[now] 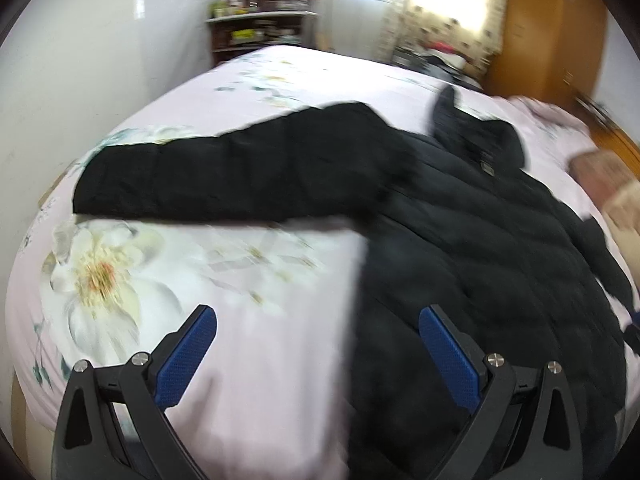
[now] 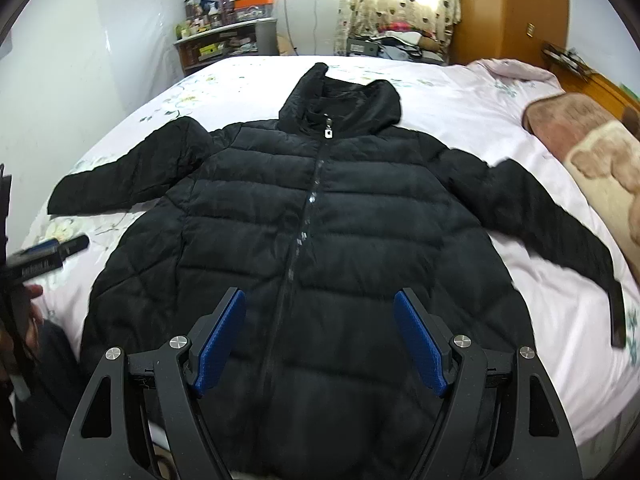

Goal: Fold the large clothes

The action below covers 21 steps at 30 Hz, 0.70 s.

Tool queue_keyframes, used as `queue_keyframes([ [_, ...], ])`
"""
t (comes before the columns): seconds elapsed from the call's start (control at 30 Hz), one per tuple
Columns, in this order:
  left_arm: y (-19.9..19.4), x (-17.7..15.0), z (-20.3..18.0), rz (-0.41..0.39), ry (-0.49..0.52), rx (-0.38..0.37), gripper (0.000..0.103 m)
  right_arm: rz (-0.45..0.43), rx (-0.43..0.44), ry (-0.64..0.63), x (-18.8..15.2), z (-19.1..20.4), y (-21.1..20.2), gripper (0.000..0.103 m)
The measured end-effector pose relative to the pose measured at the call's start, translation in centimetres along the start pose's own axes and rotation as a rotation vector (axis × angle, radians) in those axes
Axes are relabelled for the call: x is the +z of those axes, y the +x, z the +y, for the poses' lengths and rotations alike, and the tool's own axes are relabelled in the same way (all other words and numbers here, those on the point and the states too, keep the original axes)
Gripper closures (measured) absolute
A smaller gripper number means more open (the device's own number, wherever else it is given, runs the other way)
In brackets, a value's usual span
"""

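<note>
Black puffer jacket (image 2: 312, 216) lies flat on the bed (image 2: 460, 96), sleeves spread for folding; both hand-held grippers, left (image 1: 318, 356) and right (image 2: 320, 340), hover spread, empty

No text can be read. The small badge (image 1: 487, 168) on the black puffer jacket (image 2: 320, 220) and white lettering on the left gripper (image 2: 40, 258) are too blurred.

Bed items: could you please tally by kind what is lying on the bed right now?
Black puffer jacket: 1
Pink-brown blanket: 1
Total: 2, both on the floral sheet
</note>
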<state>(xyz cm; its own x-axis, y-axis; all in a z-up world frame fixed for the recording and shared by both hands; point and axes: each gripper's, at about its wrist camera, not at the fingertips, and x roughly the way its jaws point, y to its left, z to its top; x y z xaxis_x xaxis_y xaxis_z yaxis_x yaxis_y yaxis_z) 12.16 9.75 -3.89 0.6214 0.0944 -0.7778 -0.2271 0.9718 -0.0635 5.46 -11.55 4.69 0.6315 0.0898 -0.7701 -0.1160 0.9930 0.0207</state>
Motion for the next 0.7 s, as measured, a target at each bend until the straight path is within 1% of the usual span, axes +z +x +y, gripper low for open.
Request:
queue_keyframes([
  [0.07,2.0,1.3,2.0,-0.001,-0.031,0.038,0.001,0.005,0.01,-0.009,0.9,0.3,1.6,0.027],
  [0.23,6.4,3.8,6.8,0.011,-0.14,0.077,0.001,0.032,0.014,-0.029,3.1,1.0,6.1,0.027],
  [0.33,8.6,4.6,9.3,0.021,-0.196,0.123,0.001,0.05,0.007,-0.045,4.0,1.2,8.5,0.027],
  [0.47,10.9,4.8,12.2,0.03,-0.284,0.159,0.001,0.068,0.001,-0.05,4.9,1.0,10.9,0.027],
  [0.57,11.7,4.7,13.2,0.01,-0.331,0.176,0.002,0.081,-0.007,-0.05,5.3,0.7,12.3,0.027],
  [0.67,12.1,5.2,13.6,-0.027,-0.34,0.175,0.003,0.093,-0.014,-0.043,5.4,0.2,13.2,0.027],
  [0.7,12.5,5.5,13.6,-0.038,-0.333,0.174,0.008,0.097,-0.019,-0.042,5.3,0.0,13.4,0.027],
])
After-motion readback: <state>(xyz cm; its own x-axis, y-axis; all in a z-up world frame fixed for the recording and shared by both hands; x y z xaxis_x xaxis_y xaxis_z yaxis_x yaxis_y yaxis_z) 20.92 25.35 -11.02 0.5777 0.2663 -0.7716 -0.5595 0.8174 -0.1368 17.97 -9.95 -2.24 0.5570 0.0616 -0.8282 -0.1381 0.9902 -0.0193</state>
